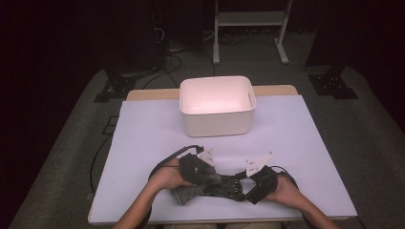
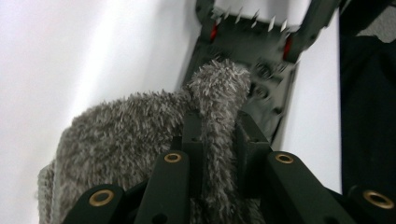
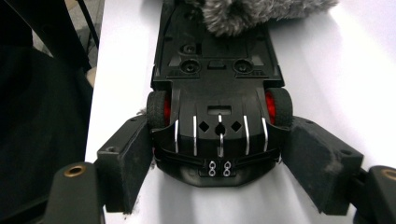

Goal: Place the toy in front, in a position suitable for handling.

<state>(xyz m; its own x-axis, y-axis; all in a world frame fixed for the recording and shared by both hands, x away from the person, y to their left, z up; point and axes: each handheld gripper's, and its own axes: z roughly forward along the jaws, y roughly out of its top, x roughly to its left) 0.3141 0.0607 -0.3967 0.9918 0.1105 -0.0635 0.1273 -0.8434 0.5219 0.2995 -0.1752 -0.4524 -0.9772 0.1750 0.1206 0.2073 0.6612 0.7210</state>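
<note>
Down near the person's edge of the white table, the two grippers face each other with a black toy car lying upside down between them. Seen along its own jaws, the left gripper is pressed together on a fold of fluffy grey cloth, the pile bulging out above and to the side of the black jaws; just beyond that pinch lies the car's underside, with its red-hubbed wheels at the far end. From the right gripper's own view, the wide-spread jaws stand on either side of the car's tail end, each pad right beside a rear wheel and apparently touching the body, while the grey cloth covers the car's far end. In the high view, a white bin sits well beyond both grippers, toward the far edge of the table.
</note>
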